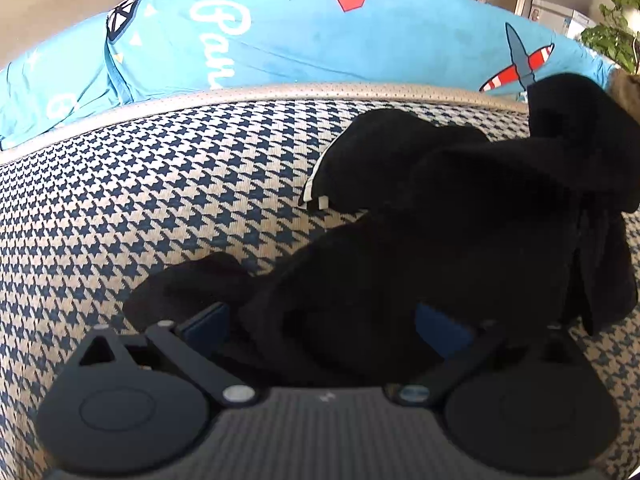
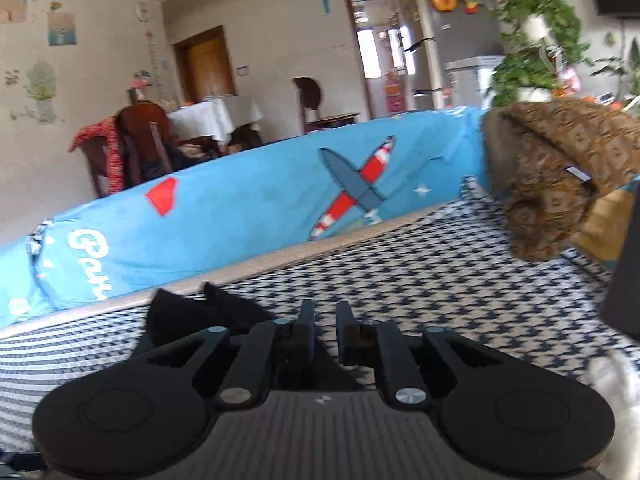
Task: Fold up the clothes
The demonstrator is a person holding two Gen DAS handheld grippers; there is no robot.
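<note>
I am reading "Pan" on the blue cover [image 1: 280,40]. Black garment [image 1: 440,240] is lying crumpled on the houndstooth cushion [image 1: 160,200], spilling between the left gripper's [image 1: 324,328] wide jaws; the right gripper [image 2: 322,320] is showing narrow, empty jaws.

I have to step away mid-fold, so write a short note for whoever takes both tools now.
Left tool: fingers spread wide around a bunch of the black garment; no grip visible.
Right tool: fingers nearly together, nothing seen between them, raised above the checked sofa seat.
Garment: crumpled heap on the seat, in front of the blue backrest cover; a brown patterned cloth lies at the seat's right end.
Done: no fold visible.
Left: spread the garment flat, then fold it.
</note>
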